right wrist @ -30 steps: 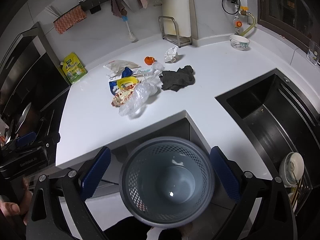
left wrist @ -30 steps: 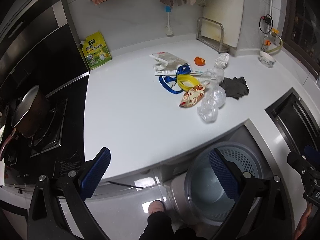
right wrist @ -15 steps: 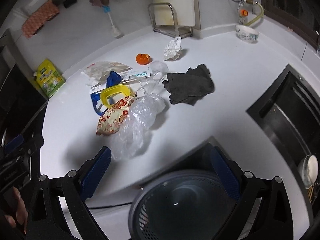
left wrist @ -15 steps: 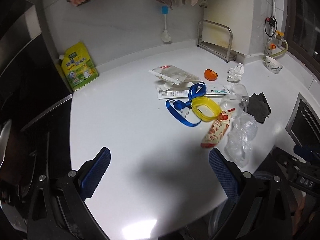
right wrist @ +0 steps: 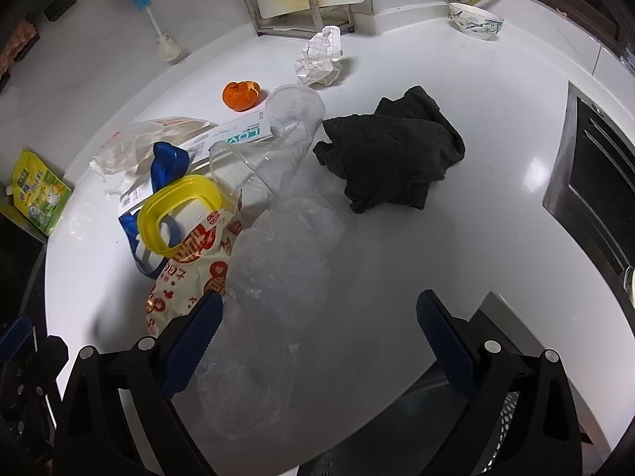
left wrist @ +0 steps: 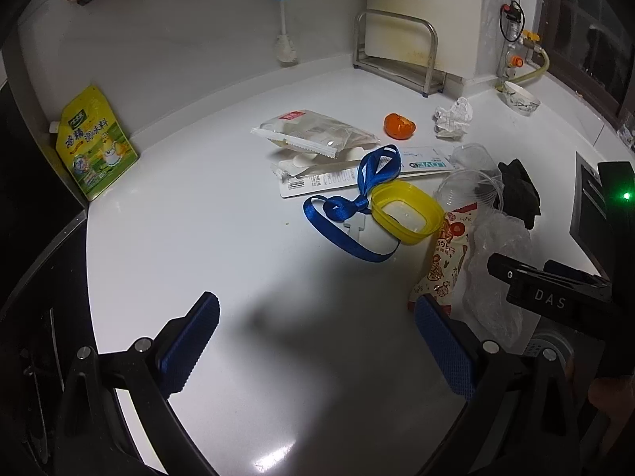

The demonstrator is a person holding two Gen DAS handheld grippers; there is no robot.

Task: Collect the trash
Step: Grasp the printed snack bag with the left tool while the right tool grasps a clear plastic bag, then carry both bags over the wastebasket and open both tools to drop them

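**Tongs over the littered table**

My left tongs (left wrist: 315, 335) and right tongs (right wrist: 319, 327) hang spread, holding nothing. Trash lies mid-frame on the white table (left wrist: 206, 238): clear plastic bag (right wrist: 278, 277), snack wrapper (right wrist: 190, 273), yellow lid (left wrist: 406, 212), blue lanyard (left wrist: 349, 202).
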